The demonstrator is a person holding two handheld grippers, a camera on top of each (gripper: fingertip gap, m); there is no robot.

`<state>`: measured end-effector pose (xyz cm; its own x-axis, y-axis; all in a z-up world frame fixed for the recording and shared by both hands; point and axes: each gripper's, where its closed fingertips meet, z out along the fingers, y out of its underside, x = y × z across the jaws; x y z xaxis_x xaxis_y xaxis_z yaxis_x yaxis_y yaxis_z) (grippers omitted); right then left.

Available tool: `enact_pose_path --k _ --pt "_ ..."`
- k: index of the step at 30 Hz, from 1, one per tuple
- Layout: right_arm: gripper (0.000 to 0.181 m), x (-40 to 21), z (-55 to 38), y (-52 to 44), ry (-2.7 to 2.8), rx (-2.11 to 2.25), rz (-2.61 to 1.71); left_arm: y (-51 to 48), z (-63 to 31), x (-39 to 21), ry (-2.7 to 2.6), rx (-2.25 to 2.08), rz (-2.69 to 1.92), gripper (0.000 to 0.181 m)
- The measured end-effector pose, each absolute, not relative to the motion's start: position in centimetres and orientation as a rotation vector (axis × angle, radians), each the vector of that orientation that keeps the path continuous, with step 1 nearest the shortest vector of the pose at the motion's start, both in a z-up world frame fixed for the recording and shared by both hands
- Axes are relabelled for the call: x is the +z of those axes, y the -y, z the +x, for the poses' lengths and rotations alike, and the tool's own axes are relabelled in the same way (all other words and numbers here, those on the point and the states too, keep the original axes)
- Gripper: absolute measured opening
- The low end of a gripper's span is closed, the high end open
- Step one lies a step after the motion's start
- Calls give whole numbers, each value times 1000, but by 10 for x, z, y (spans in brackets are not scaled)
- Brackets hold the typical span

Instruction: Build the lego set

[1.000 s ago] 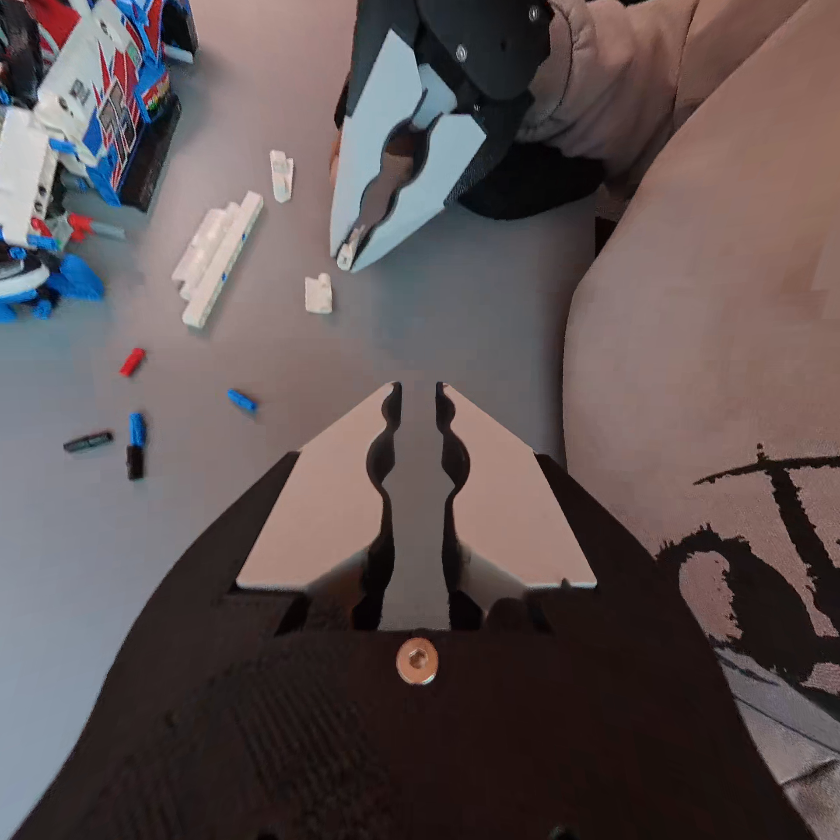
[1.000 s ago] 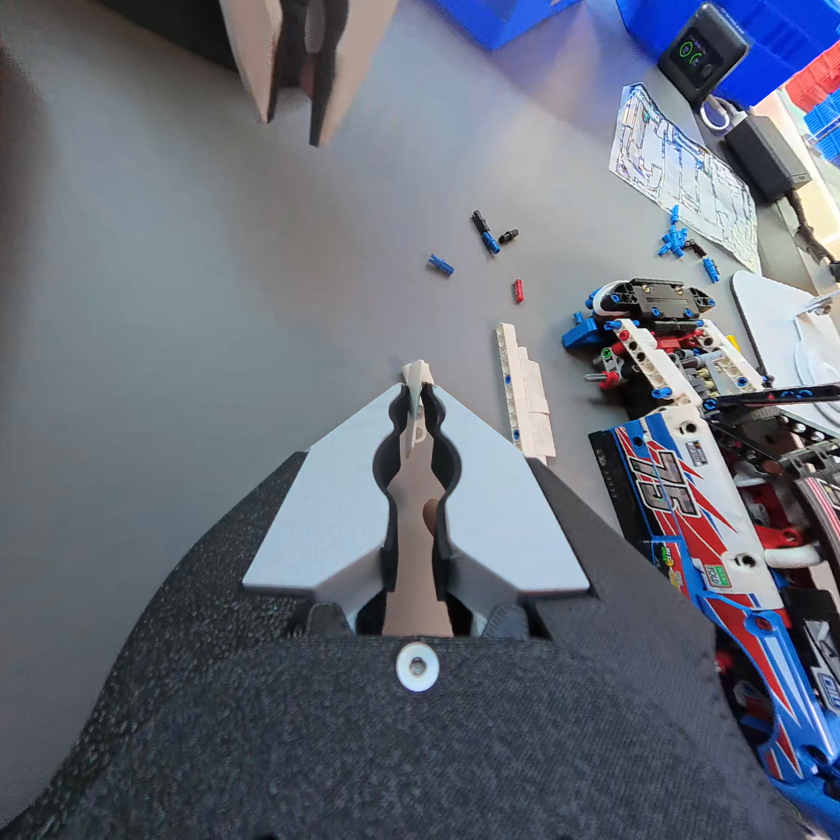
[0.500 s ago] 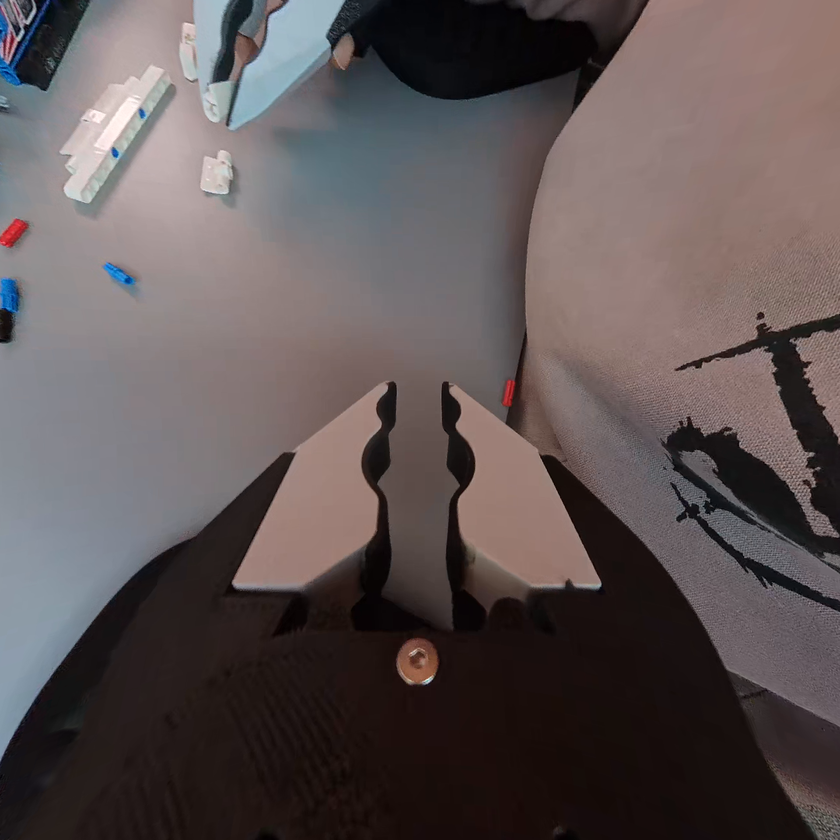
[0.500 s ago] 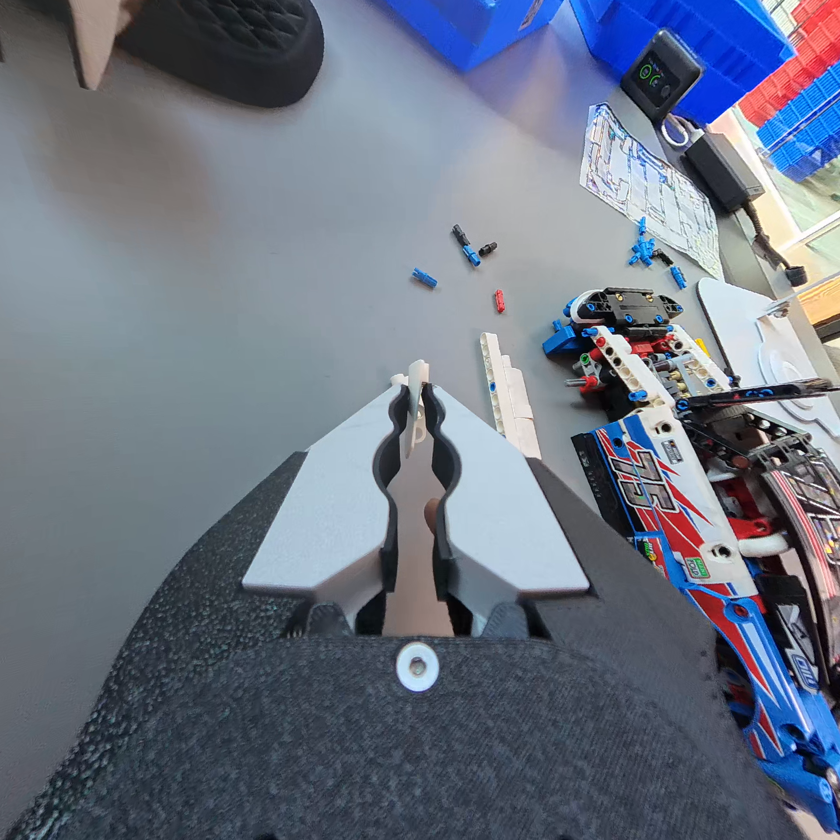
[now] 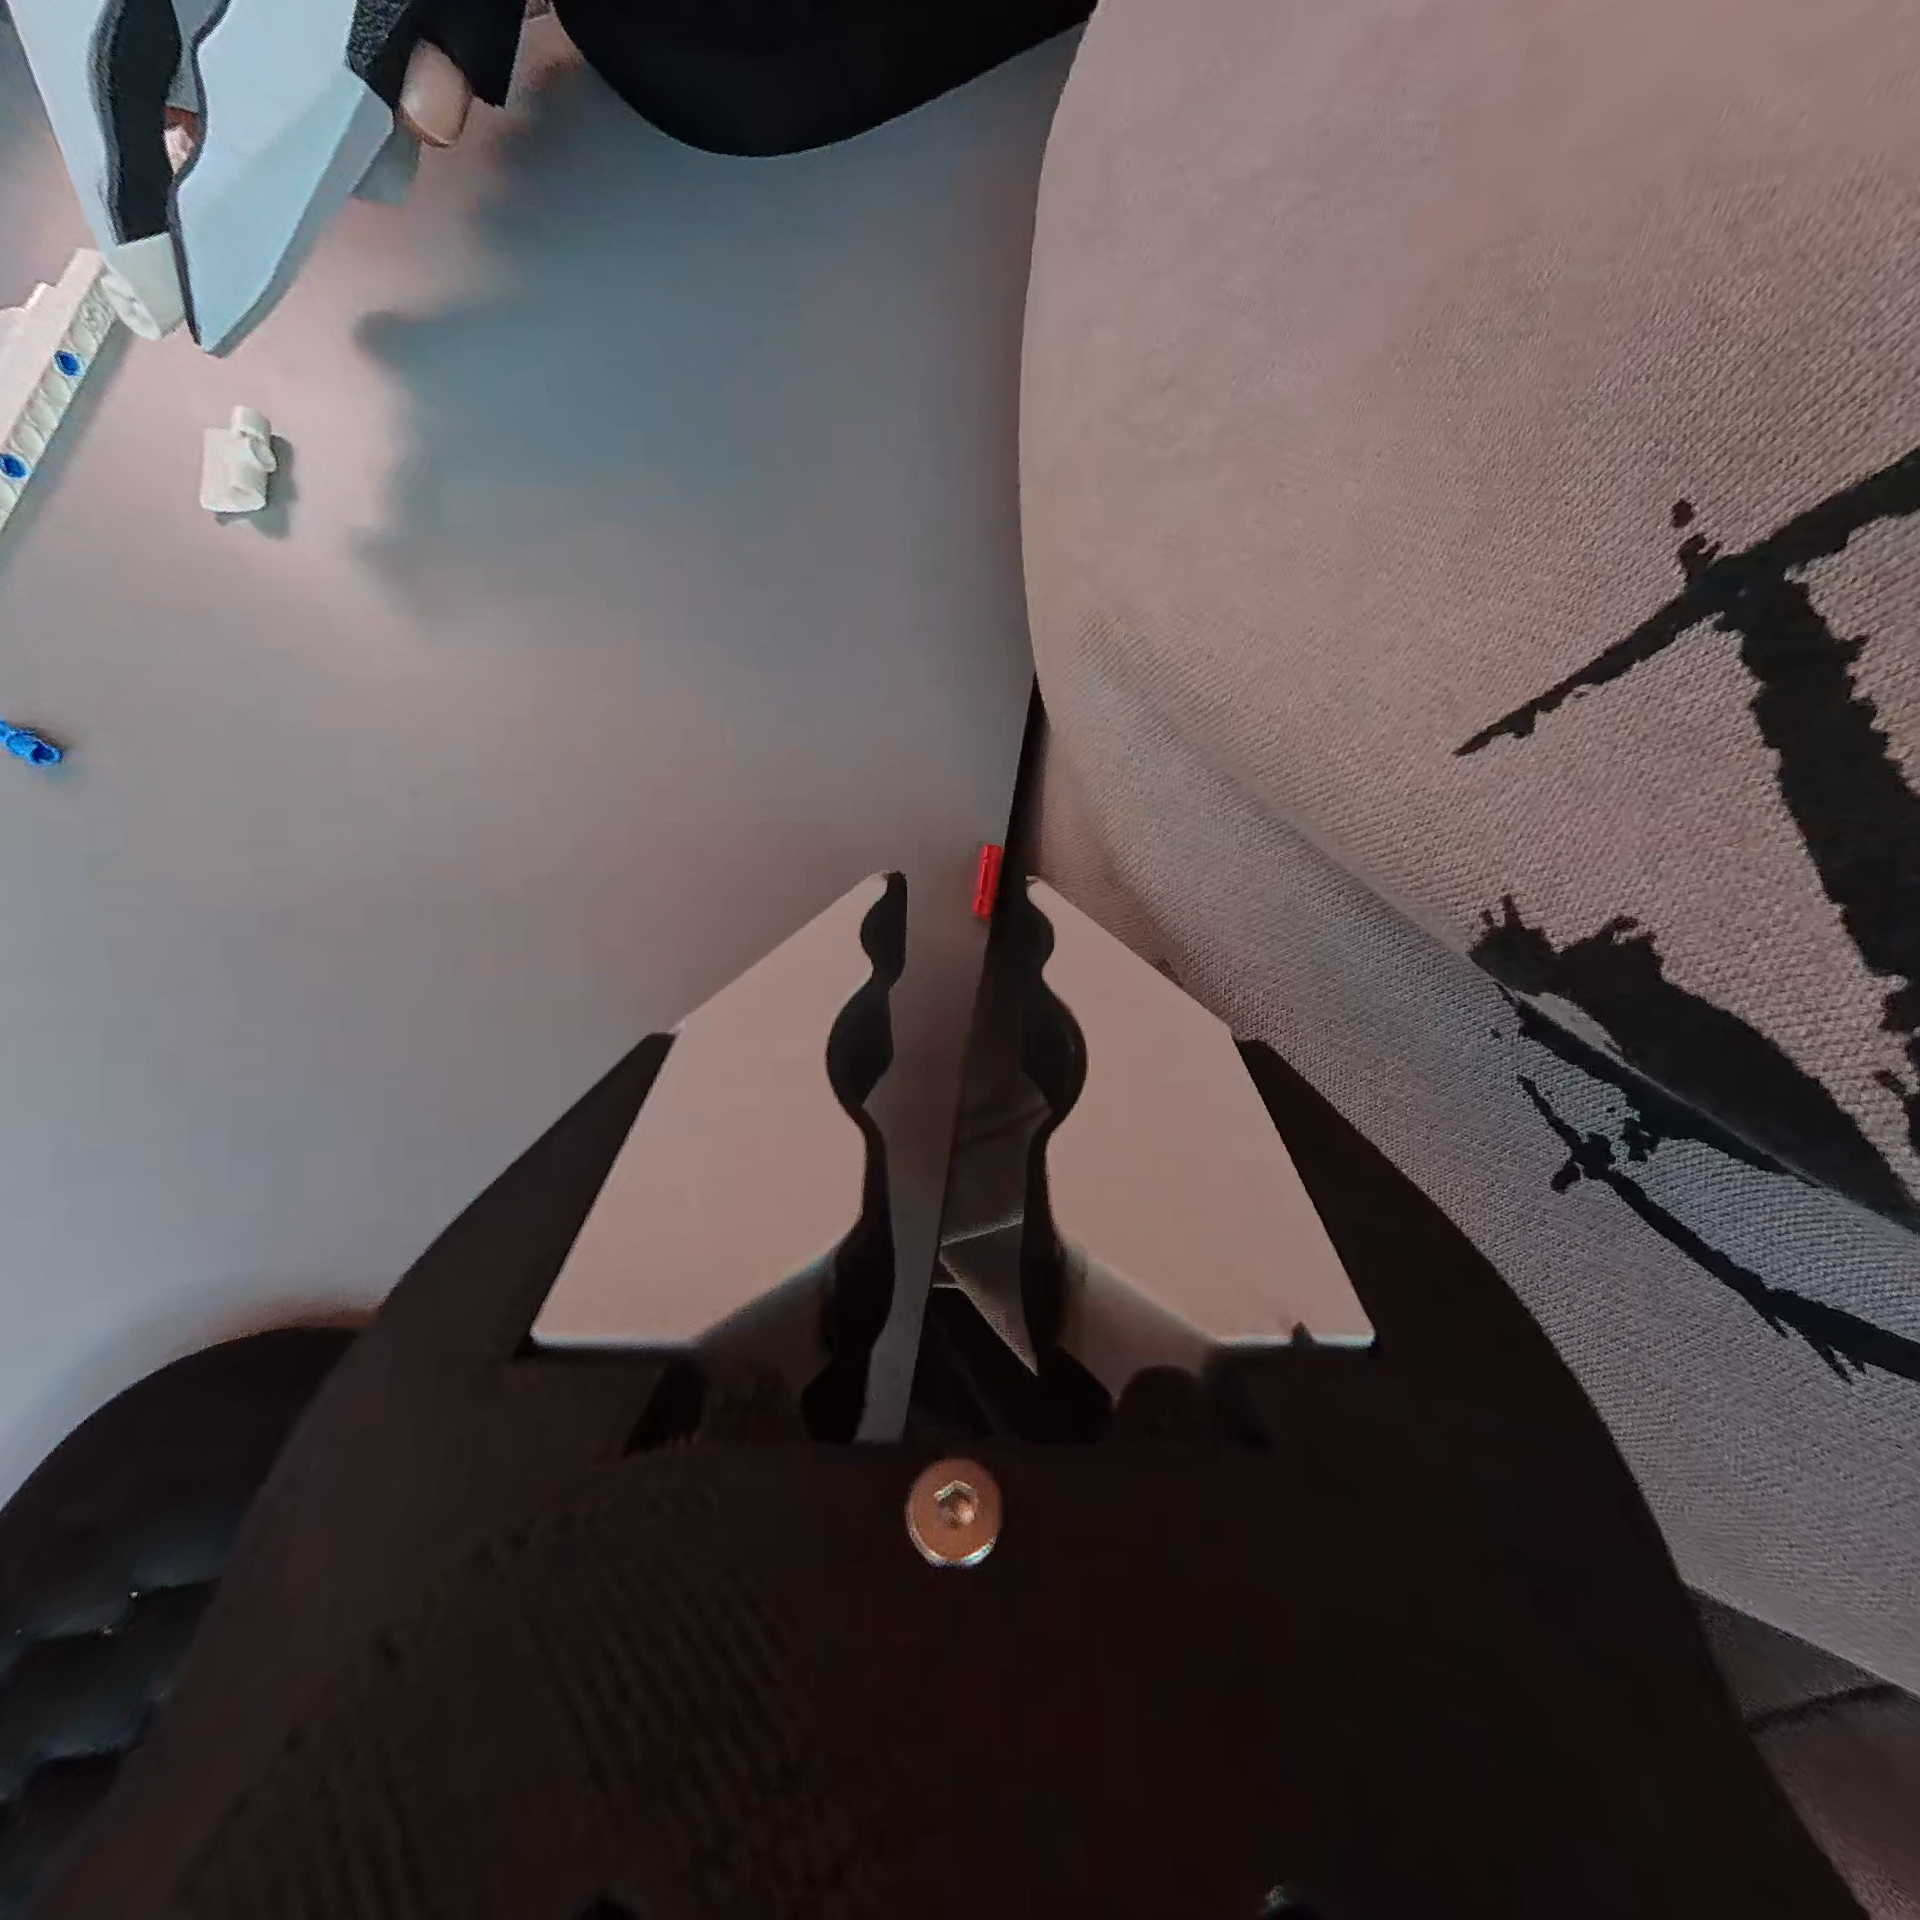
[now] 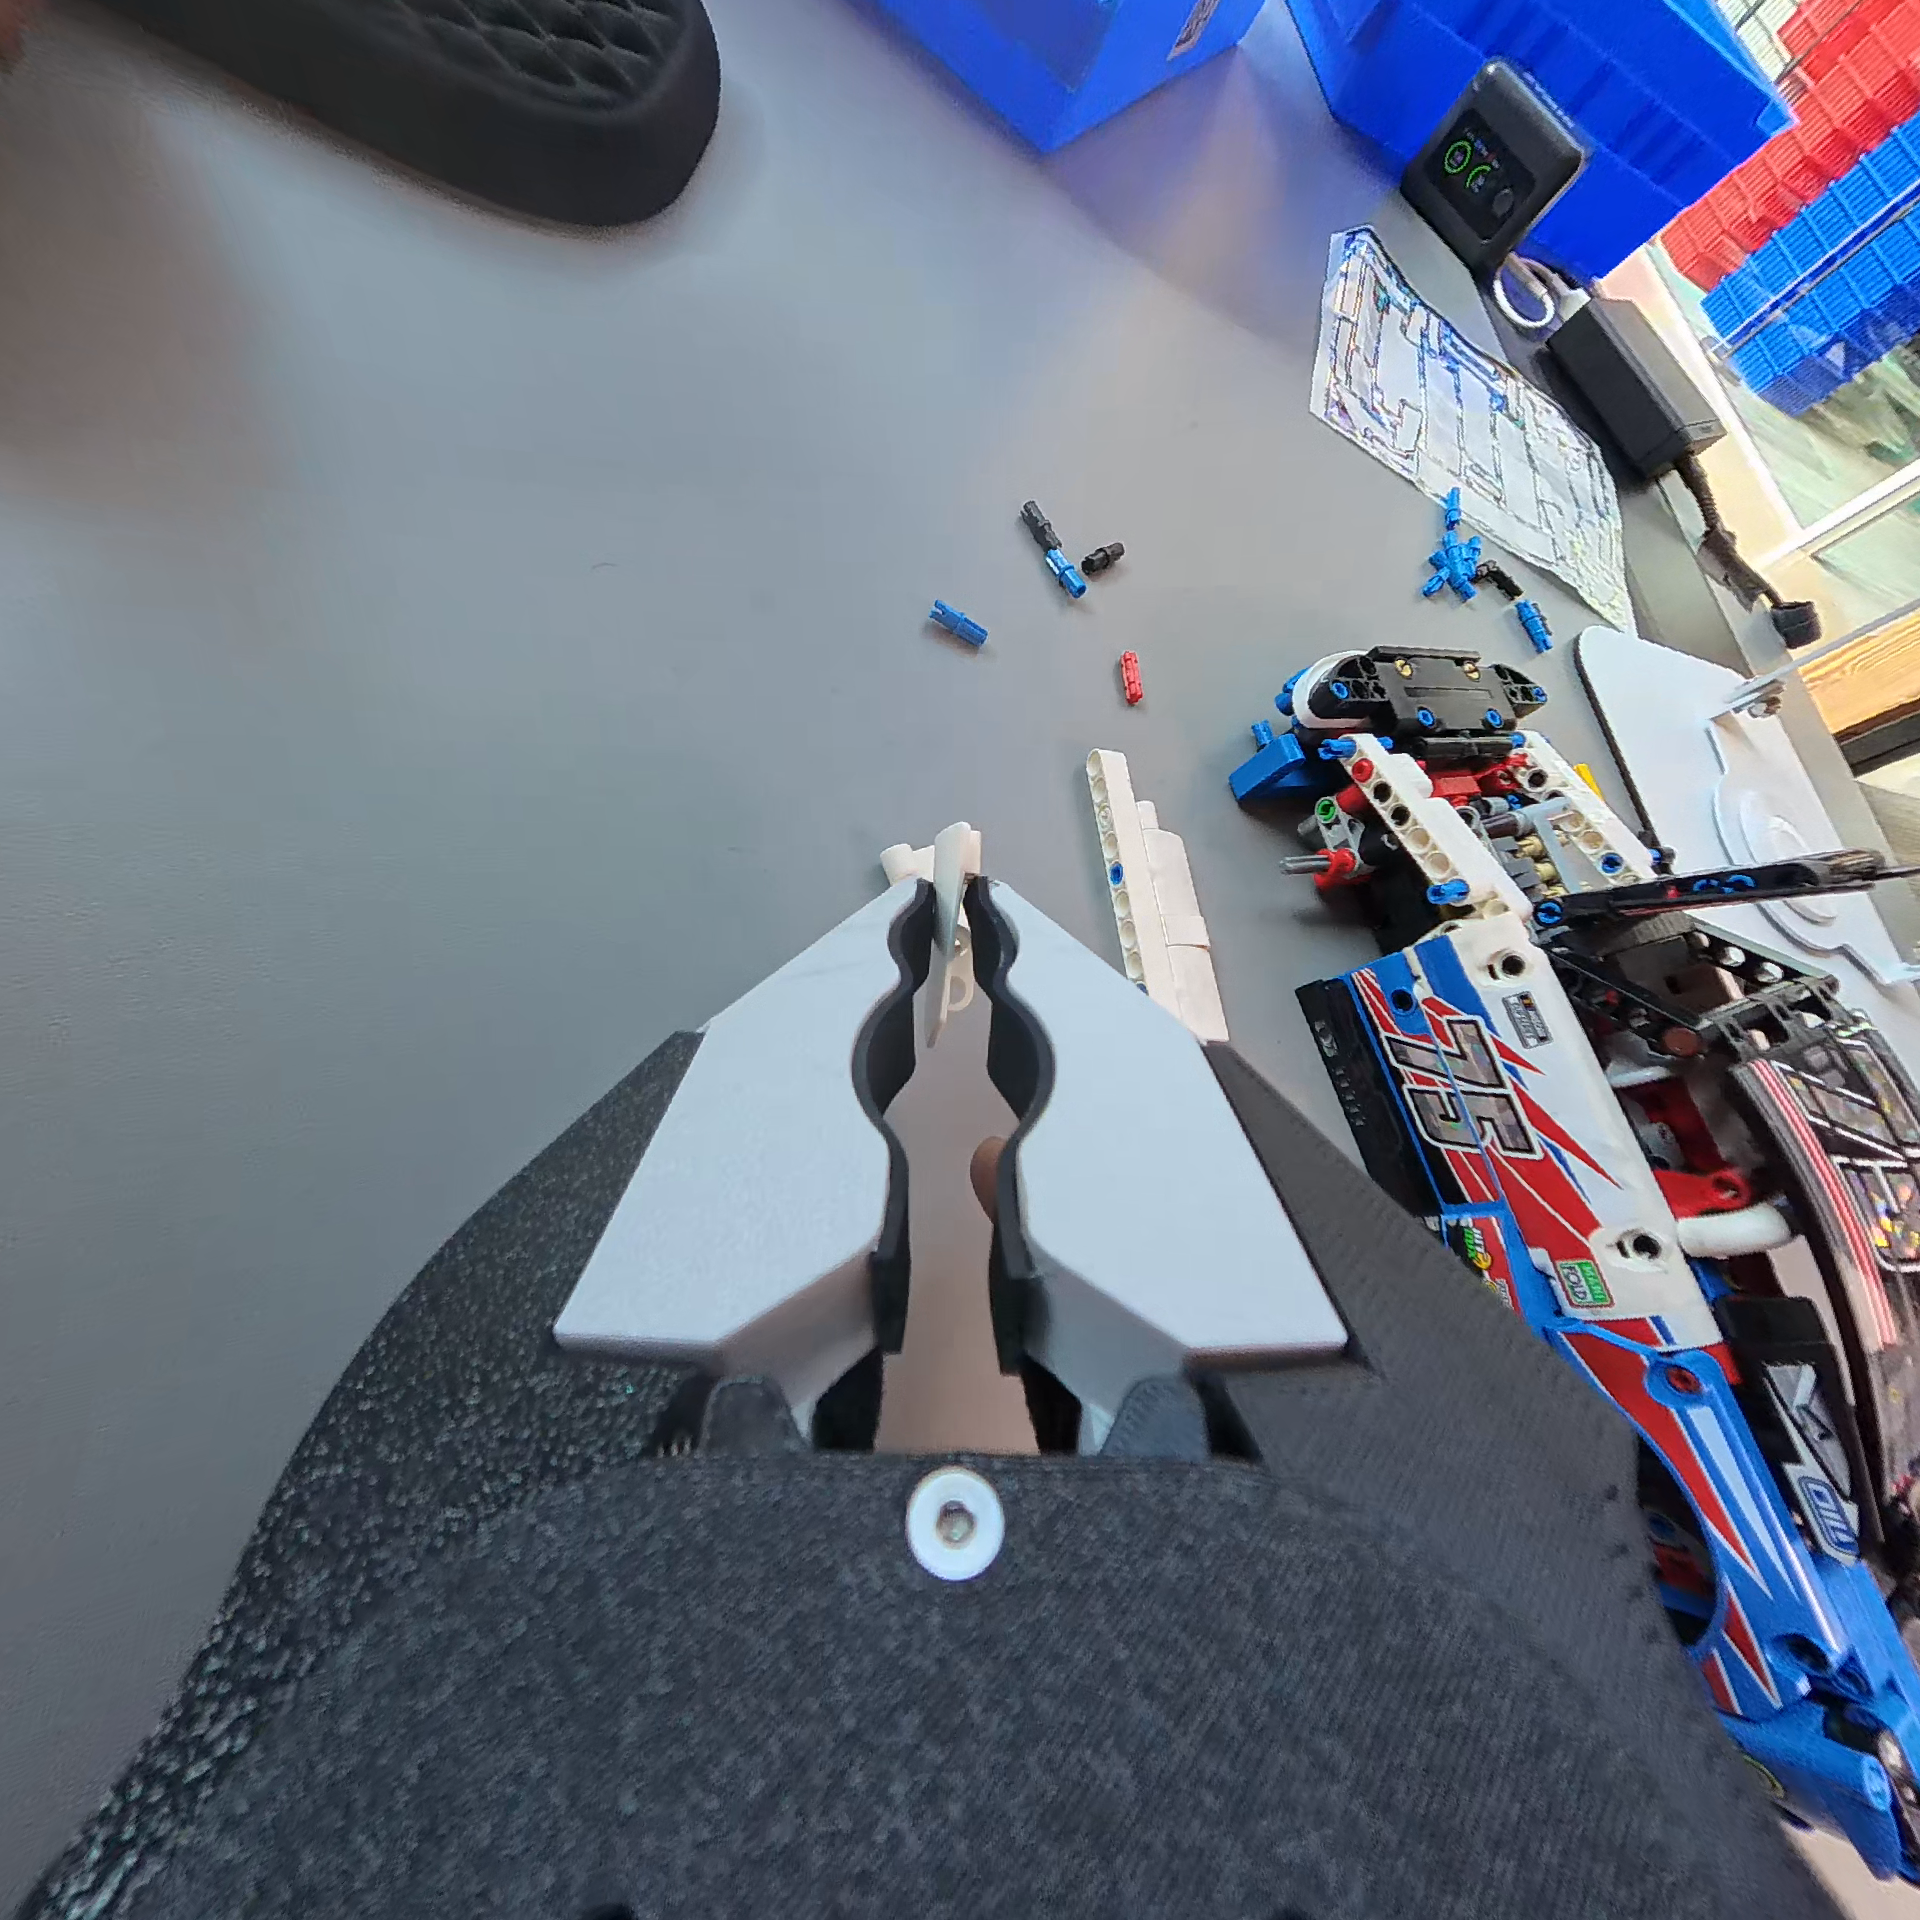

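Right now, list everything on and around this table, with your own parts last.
Lego car model: one, blue, red and white, table's right side, part built.
White beam assembly: one, lying just left of the car.
Small white piece: one, loose on the table near the beam.
Red pin: one, beyond the beam; another red pin at the table's near edge by the person's shirt.
Blue pins: several, mid-table and by the instruction sheet.
Black pins: two, mid-table.
Blue bins: several, far edge; red ones behind.
Black device with screen: one, far right.
Black power adapter: one, beside the sheet.
Grey table: one.
Left gripper: fingers open, empty.
Right gripper: fingers shut on a white piece.
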<state>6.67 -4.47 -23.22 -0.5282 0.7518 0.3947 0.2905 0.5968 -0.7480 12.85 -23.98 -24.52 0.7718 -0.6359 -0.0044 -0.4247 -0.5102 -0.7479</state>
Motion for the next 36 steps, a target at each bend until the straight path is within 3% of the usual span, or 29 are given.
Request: enact_pose_path --k 21,29,36 --pt "5 -229 70 43 2091 831 -815 228 130 -255 -785 -397 -2280 1" --pt "5 -211 79 70 2076 1031 -659 146 84 -227 -441 -559 -2214 1" --pt "4 -212 78 64 2061 963 -601 83 73 -220 -552 -696 -2144 1"
